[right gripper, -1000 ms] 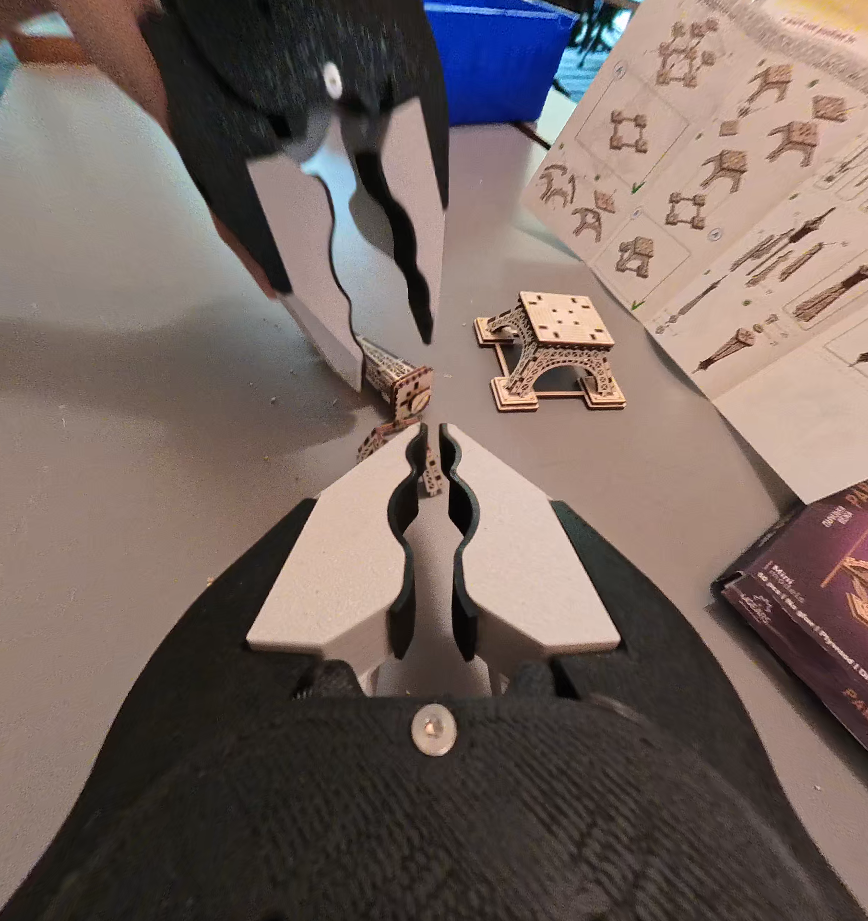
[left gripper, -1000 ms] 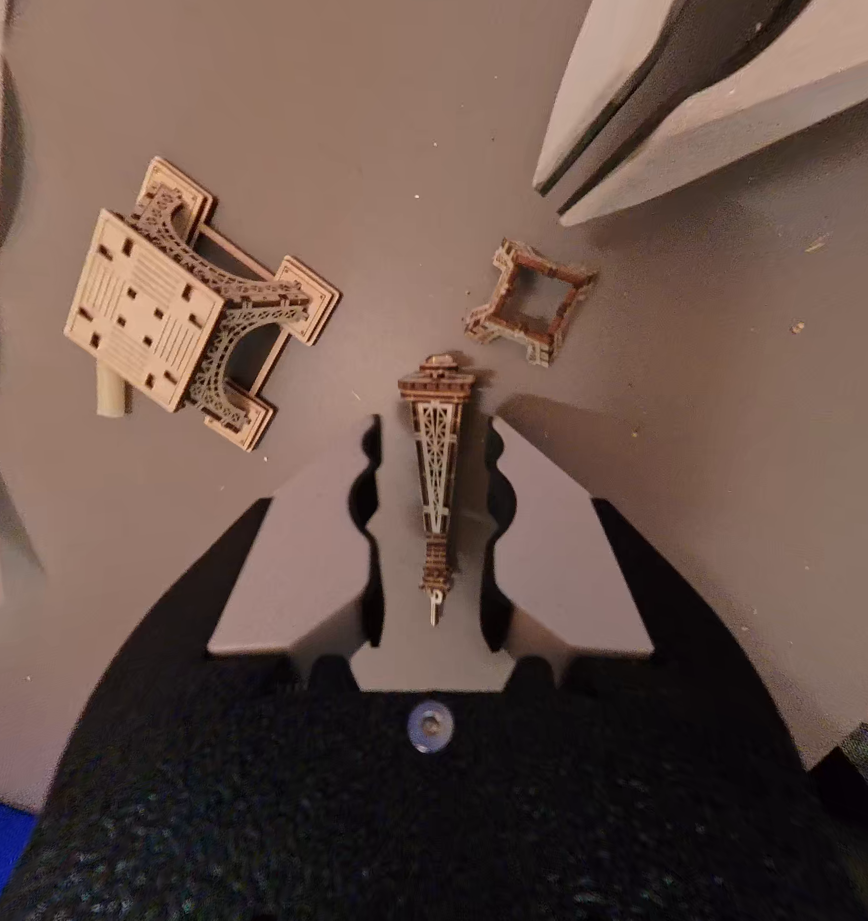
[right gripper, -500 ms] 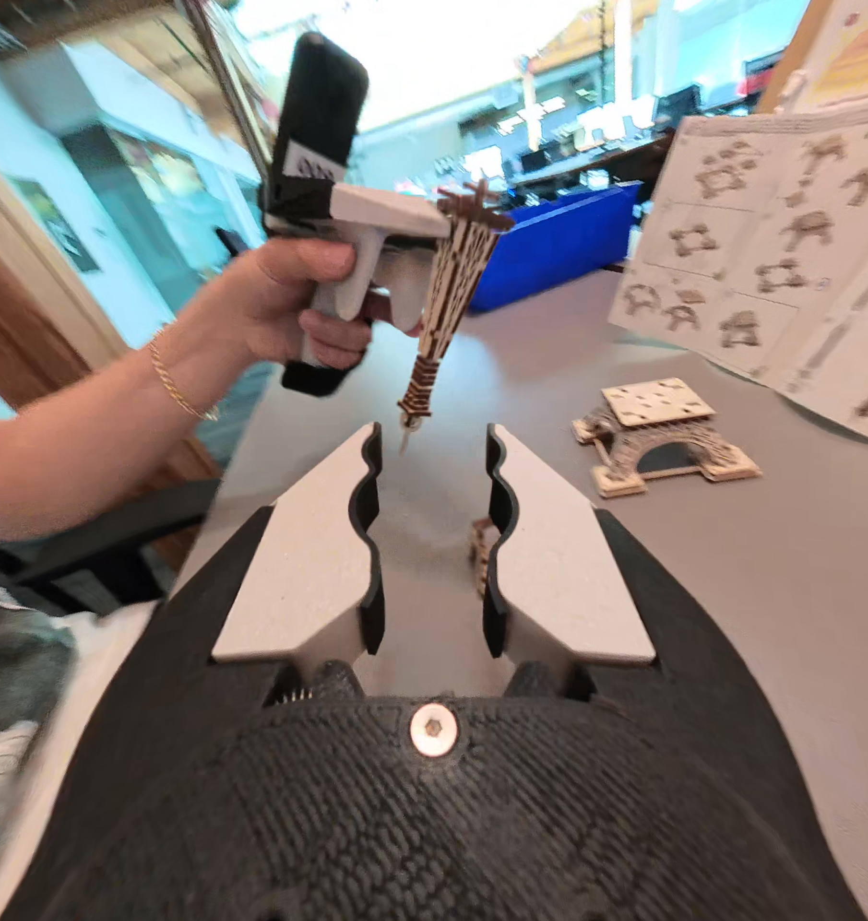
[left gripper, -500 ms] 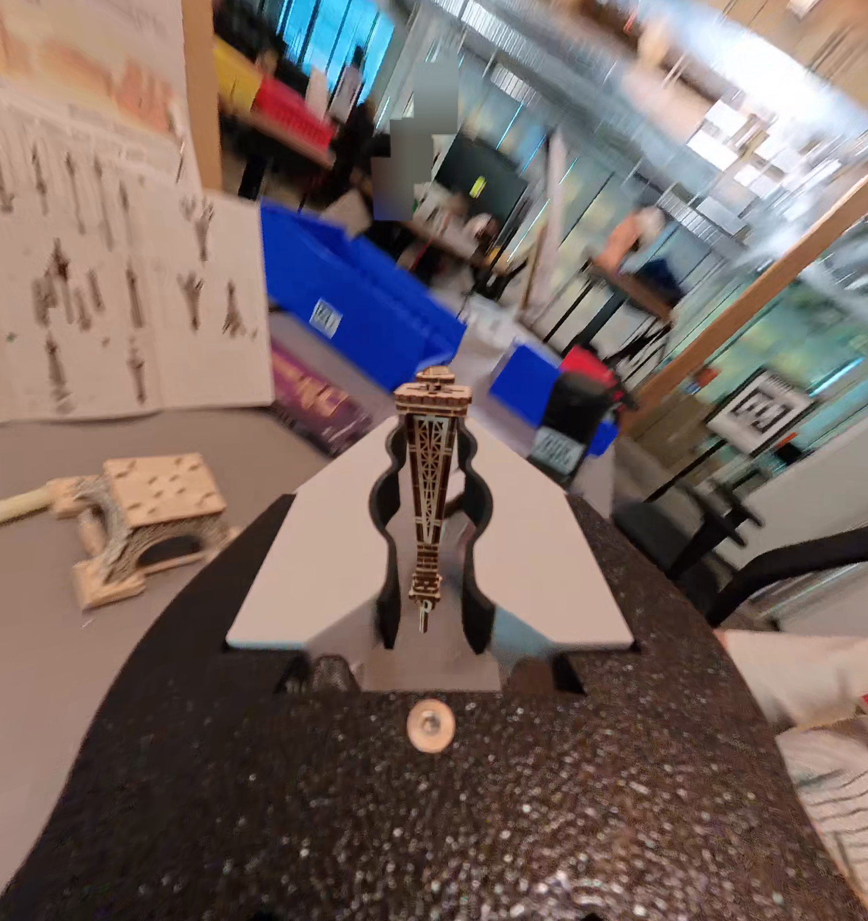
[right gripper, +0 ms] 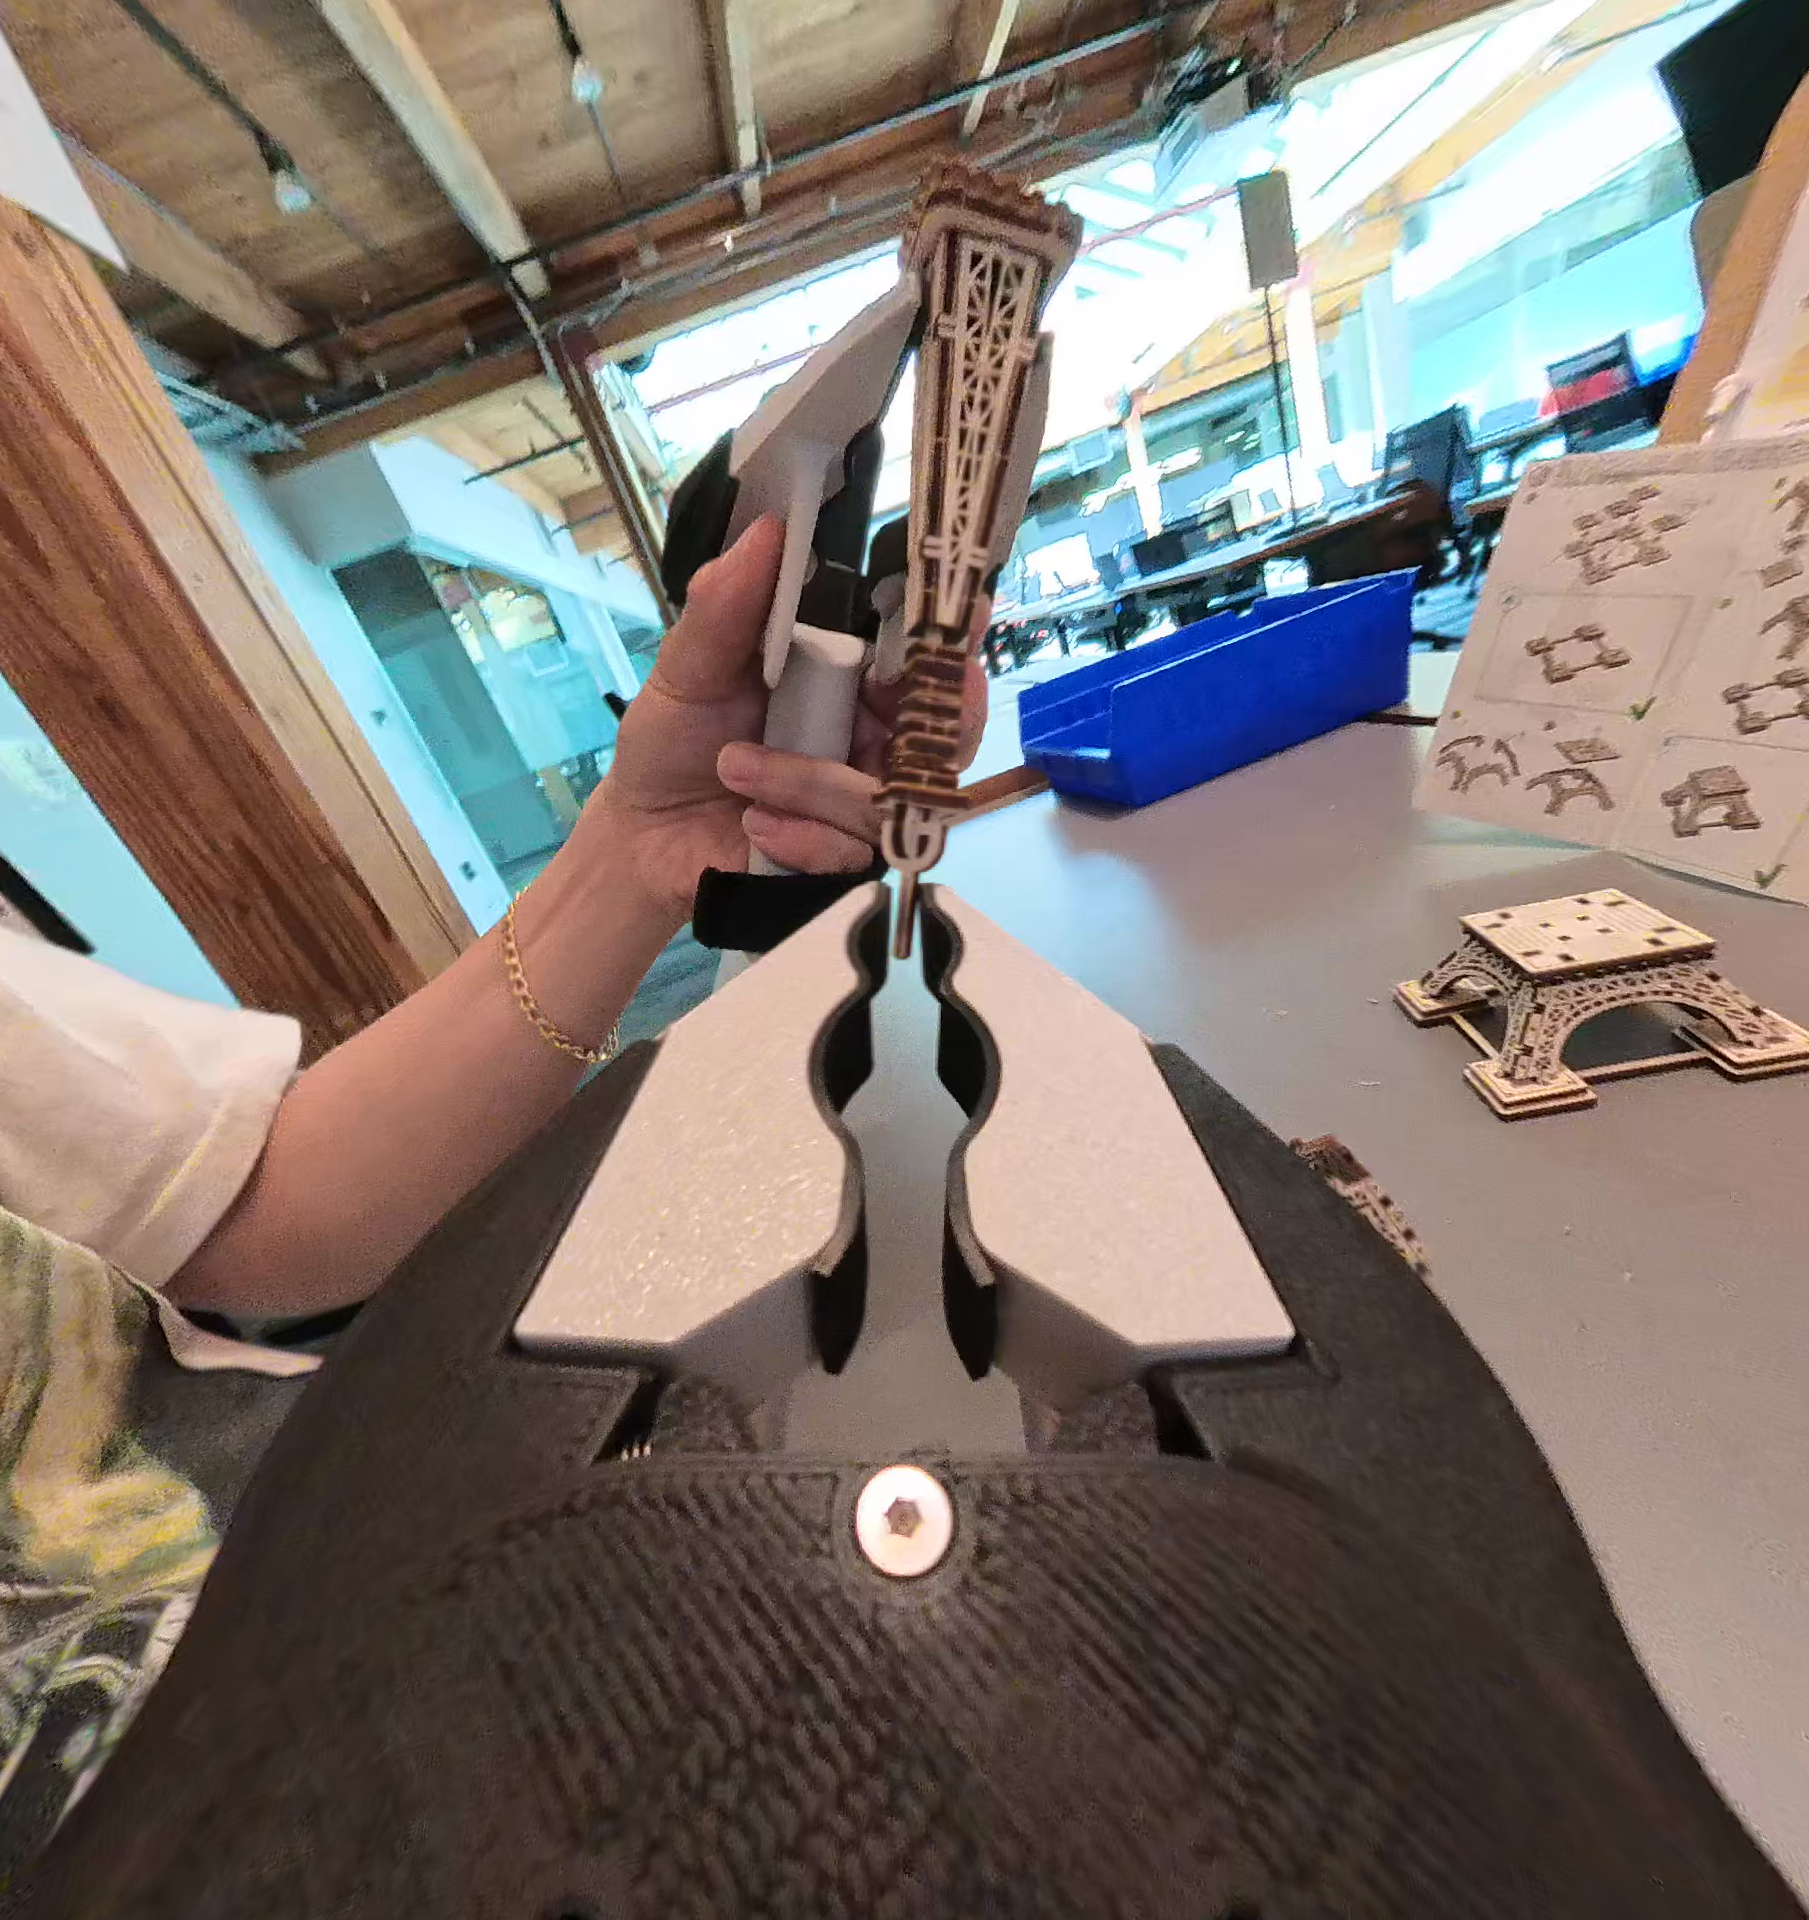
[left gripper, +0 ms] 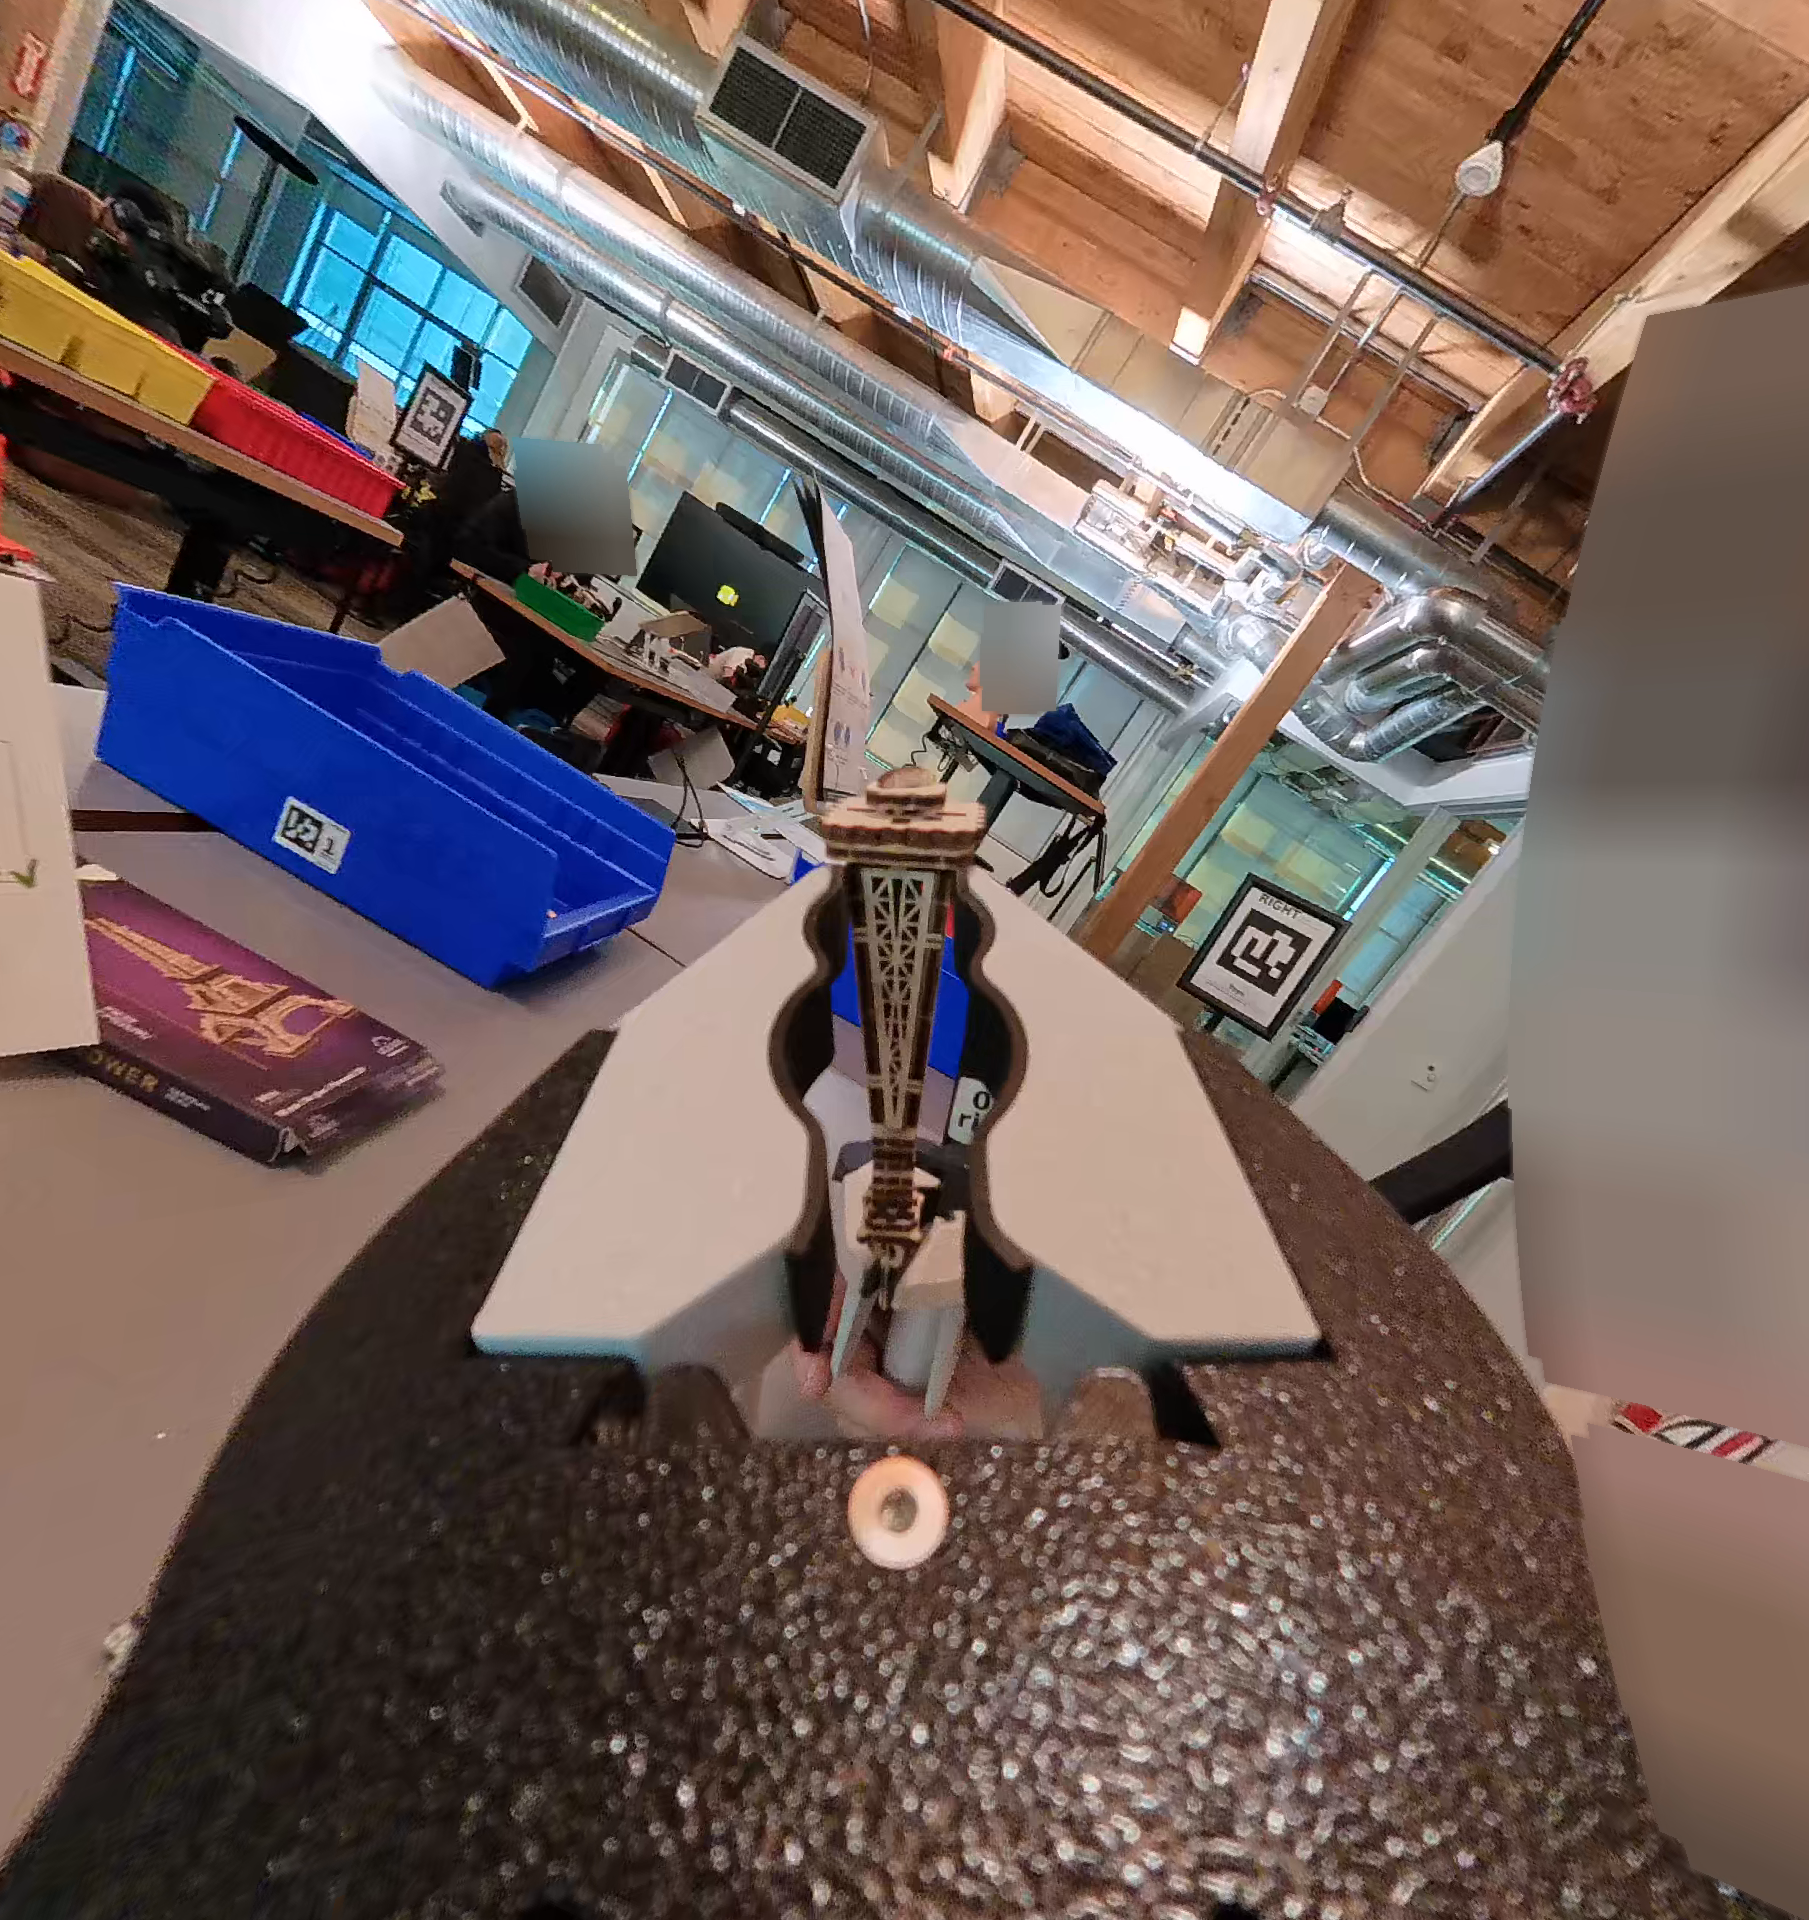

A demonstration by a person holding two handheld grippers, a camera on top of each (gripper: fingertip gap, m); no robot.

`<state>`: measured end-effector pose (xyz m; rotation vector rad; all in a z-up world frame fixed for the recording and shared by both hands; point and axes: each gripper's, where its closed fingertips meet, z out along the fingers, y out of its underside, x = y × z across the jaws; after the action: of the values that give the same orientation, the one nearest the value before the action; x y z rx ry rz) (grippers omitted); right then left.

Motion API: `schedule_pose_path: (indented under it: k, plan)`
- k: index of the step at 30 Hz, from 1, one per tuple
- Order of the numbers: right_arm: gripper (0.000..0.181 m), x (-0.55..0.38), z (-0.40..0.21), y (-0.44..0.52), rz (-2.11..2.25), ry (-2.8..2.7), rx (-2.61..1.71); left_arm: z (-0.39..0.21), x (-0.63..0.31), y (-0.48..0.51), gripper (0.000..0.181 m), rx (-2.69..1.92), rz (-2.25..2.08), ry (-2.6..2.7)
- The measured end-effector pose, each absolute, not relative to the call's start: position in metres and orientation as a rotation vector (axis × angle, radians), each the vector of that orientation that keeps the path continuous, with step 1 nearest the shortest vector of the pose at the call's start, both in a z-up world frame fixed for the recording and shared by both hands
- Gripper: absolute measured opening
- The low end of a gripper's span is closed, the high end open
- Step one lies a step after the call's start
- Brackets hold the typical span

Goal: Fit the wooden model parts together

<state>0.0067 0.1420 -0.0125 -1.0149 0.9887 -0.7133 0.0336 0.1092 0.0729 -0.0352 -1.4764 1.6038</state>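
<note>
My left gripper [left gripper: 900,873] is shut on a wooden lattice spire [left gripper: 895,997] and holds it up in the air, wide end at the fingertips and thin end toward the camera. In the right wrist view the spire [right gripper: 967,499] points down. Its thin antenna tip sits between the closed fingertips of my right gripper [right gripper: 905,914]. A hand [right gripper: 702,748] holds the left gripper's handle. The arched wooden tower base [right gripper: 1596,987] stands on the grey table [right gripper: 1502,1403] to the right. A small wooden ring part [right gripper: 1367,1205] lies half hidden behind my right gripper's body.
An instruction sheet [right gripper: 1658,644] stands at the back right. A blue bin [right gripper: 1222,686] sits behind it, and also shows in the left wrist view [left gripper: 360,810]. A purple kit box [left gripper: 245,1018] lies on the table. A wooden post [right gripper: 152,623] stands at the left. The arched wooden tower base [right gripper: 1596,987] lies around 20 centimeters away from my right fingertips.
The left gripper took the spire off the table and raised it. The right gripper rose, went from open half a second ago to closed, and now has the spire's thin tip between its fingertips.
</note>
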Motion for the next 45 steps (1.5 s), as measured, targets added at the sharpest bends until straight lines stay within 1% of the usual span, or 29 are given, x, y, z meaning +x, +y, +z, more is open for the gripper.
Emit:
schedule_pose_path:
  k: [11, 15, 20, 21, 23, 25, 27, 29, 31, 33, 34, 35, 45]
  plan:
    - [0.001, -0.022, -0.009, 0.149, -0.932, 1.048, -0.985, 0.082, -0.010, 0.121, 0.017, -0.207, 1.654, -1.582]
    - [0.001, -0.025, -0.012, 0.151, -0.992, 1.034, -1.077, 0.083, -0.024, 0.126, 0.017, -0.316, 1.681, -1.660]
    - [0.001, -0.030, -0.010, 0.149, -1.009, 1.006, -1.076, 0.081, -0.030, 0.134, 0.016, -0.448, 1.689, -1.770]
    - [0.001, -0.030, -0.011, 0.150, -1.011, 1.000, -1.084, 0.076, -0.031, 0.134, 0.017, -0.487, 1.696, -1.816]
    - [0.001, -0.030, -0.006, 0.152, -1.010, 0.977, -1.073, 0.064, -0.032, 0.132, 0.028, -0.557, 1.695, -1.901]
    - [0.001, -0.029, -0.007, 0.155, -0.985, 0.975, -1.087, 0.062, -0.035, 0.134, 0.028, -0.600, 1.708, -1.903]
    - [0.001, -0.027, -0.012, 0.155, -0.990, 0.990, -1.111, 0.063, -0.037, 0.135, 0.037, -0.584, 1.694, -1.877]
    - [0.001, -0.026, -0.015, 0.157, -0.965, 0.996, -1.113, 0.064, -0.035, 0.133, 0.033, -0.558, 1.685, -1.879]
    - [0.001, -0.024, -0.014, 0.156, -0.977, 0.997, -1.105, 0.061, -0.034, 0.130, 0.036, -0.555, 1.673, -1.900]
    - [0.001, -0.021, -0.017, 0.159, -0.976, 1.001, -1.136, 0.060, -0.032, 0.127, 0.033, -0.554, 1.673, -1.928]
    - [0.001, -0.020, -0.020, 0.160, -0.984, 1.008, -1.153, 0.059, -0.031, 0.126, 0.022, -0.565, 1.673, -1.937]
    - [0.001, -0.018, -0.022, 0.162, -0.976, 1.004, -1.169, 0.058, -0.031, 0.125, 0.017, -0.566, 1.670, -1.944]
    - [0.001, -0.003, -0.027, 0.165, -0.927, 0.998, -1.050, 0.049, -0.025, 0.112, 0.015, -0.461, 1.577, -1.922]
